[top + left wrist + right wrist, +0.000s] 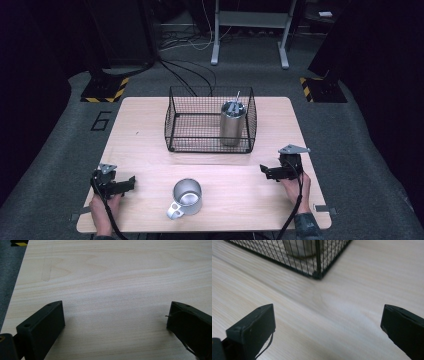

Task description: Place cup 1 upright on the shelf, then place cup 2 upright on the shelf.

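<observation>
The steel mug [187, 197] stands upright on the near part of the worktop [150, 130], between the two hands and a little nearer the left one, its mouth open upward and its looped handle turned toward the near edge and slightly to the left. It looks like a thin-walled metal cup: probably light and rigid, not fragile, but its polished wall is likely slippery and may skid or tip if pushed from one side. The safest hold is probably across the rim, one jaw inside and one outside, or around the handle loop; squeezing the round body risks it slipping out. Its surface is bright silver, with a pale reflection inside, and it appears empty. The left tongs [131, 182] rest low by the near left corner, aimed toward the mug but apart from it; the left gripper view shows its jaws spread wide over bare wood with nothing between them. The right tongs [265, 171] sit near the right edge, pointing inward, also gaping wide and empty; their own view looks at a corner of the wire basket [175, 135]. That black mesh basket stands at the far middle of the worktop and holds a tall steel tumbler [233, 122] with a lid and straw, upright in its right side.
</observation>
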Available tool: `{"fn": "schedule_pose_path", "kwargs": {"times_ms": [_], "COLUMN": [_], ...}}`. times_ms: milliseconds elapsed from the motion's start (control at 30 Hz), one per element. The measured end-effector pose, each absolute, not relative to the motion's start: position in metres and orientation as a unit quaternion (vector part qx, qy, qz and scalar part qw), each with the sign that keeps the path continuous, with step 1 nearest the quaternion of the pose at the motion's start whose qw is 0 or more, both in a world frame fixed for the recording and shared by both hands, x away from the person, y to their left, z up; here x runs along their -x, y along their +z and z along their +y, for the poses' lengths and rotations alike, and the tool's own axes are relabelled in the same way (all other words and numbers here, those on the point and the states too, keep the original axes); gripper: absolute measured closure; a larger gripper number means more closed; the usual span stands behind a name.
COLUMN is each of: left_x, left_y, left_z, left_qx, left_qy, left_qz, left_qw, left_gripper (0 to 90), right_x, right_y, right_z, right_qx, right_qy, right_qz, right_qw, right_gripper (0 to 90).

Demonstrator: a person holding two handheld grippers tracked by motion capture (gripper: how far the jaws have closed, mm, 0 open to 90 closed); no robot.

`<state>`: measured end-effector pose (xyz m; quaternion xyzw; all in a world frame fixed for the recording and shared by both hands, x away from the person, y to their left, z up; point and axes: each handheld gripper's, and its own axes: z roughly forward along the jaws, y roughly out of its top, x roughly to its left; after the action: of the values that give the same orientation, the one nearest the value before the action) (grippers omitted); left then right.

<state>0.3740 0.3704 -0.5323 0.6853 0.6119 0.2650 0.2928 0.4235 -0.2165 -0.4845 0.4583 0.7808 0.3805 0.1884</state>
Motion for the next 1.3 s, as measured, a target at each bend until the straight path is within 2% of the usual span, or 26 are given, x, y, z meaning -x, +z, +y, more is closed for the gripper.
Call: {"fn": "schedule_pose_path", "kwargs": {"times_ms": [233, 400, 467, 900, 1067, 1300], "left_x": [-0.374, -0.375, -0.375, -0.368, -0.358, -0.342], "left_y": [-0.532, -0.533, -0.532, -0.531, -0.522, -0.495], "left_z": [0.37, 0.371, 0.371, 0.368, 0.364, 0.344], "left_qx": [-0.685, -0.685, -0.685, -0.681, -0.688, -0.704], "left_qy": [0.265, 0.266, 0.267, 0.266, 0.24, 0.232], "left_qz": [0.612, 0.611, 0.611, 0.619, 0.601, 0.551], "left_qw": [0.293, 0.295, 0.294, 0.287, 0.329, 0.383], "left_gripper": [1.2, 1.1, 1.1, 0.9, 0.1, 0.0], "right_x": [-0.421, -0.423, -0.423, -0.42, -0.42, -0.42], "right_y": [-0.506, -0.52, -0.53, -0.53, -0.53, -0.529], "right_z": [-0.222, -0.222, -0.22, -0.223, -0.223, -0.222], "right_qx": [-0.46, -0.461, -0.457, -0.449, -0.451, -0.455], "right_qy": [0.365, 0.346, 0.341, 0.34, 0.34, 0.336], "right_qz": [0.786, 0.799, 0.798, 0.803, 0.802, 0.802], "right_qw": [0.192, 0.173, 0.194, 0.192, 0.193, 0.193], "right_gripper": [0.0, 0.0, 0.0, 0.0, 0.0, 0.0]}}
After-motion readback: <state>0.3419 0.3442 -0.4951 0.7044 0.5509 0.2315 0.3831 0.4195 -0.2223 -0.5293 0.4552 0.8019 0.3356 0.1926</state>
